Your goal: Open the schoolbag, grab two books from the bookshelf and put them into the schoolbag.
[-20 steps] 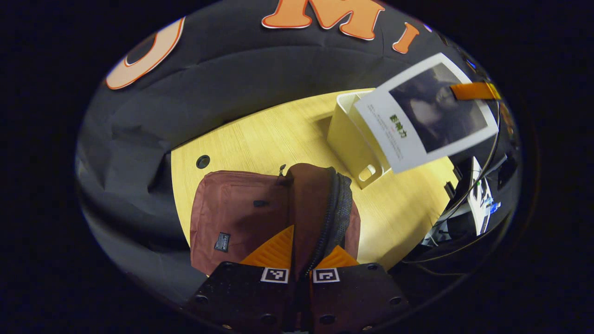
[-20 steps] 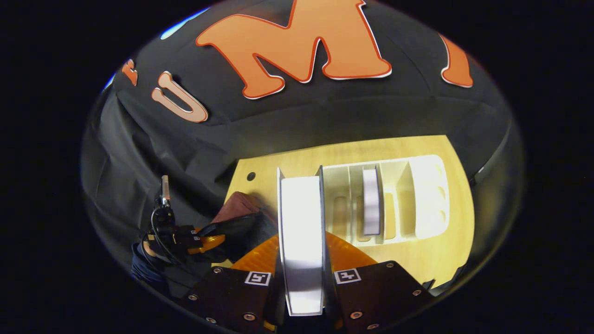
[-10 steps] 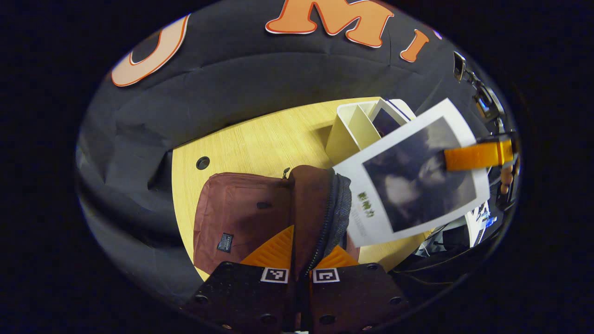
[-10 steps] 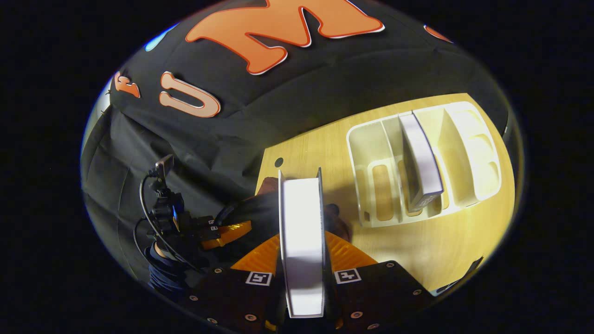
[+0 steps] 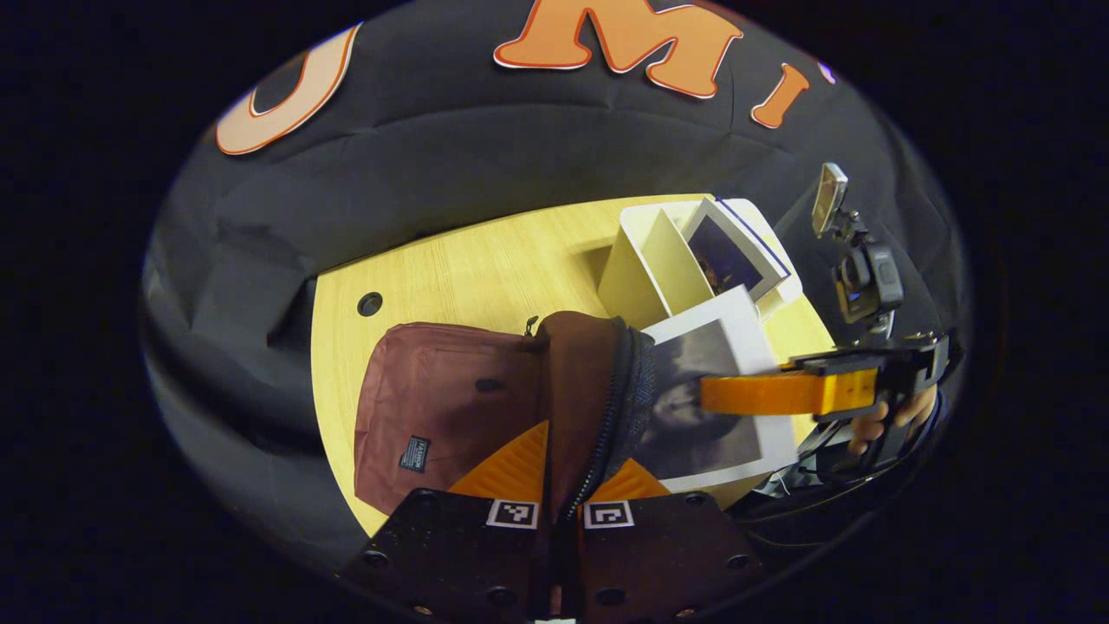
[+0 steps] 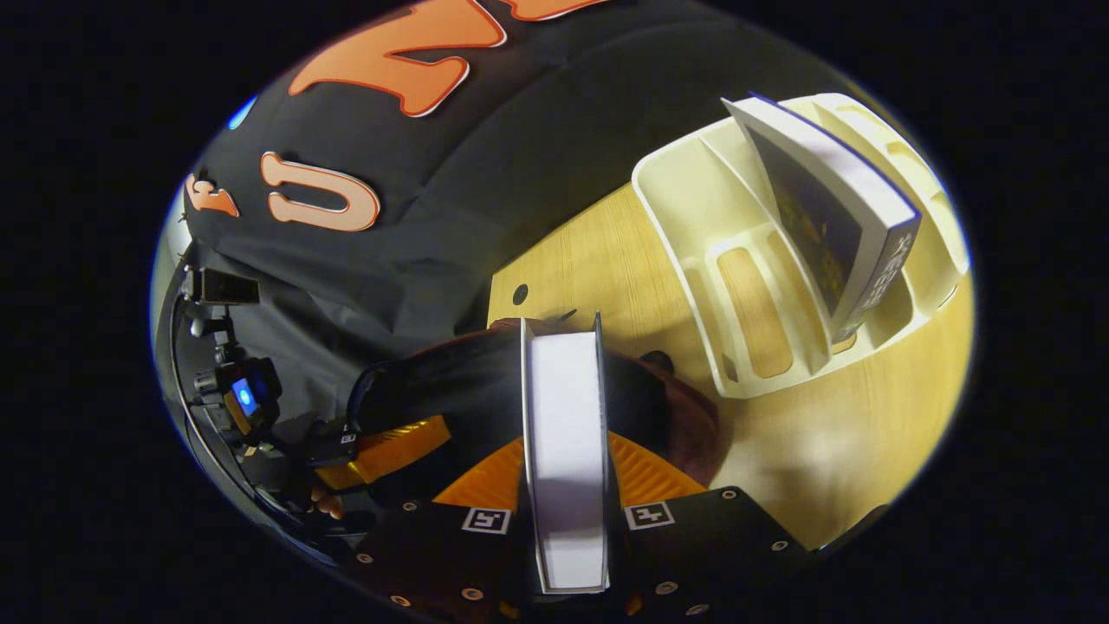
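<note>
The maroon schoolbag lies on the wooden table, and my left gripper is shut on its raised flap by the zipper, holding the mouth open. My right gripper is shut on a white book, seen edge-on, with its far end at the bag's dark opening. In the left gripper view that book leans into the bag's mouth, and one orange finger of the right gripper lies across its cover. A second book stands tilted in the cream bookshelf.
The bookshelf stands just behind the bag on the table. A round cable hole is at the table's far left. The left gripper's orange finger and a hand show by the bag. Cables hang off the table's right edge.
My right gripper has carried the white book from above the bookshelf down and over to the bag's mouth. The left gripper has kept the flap raised.
</note>
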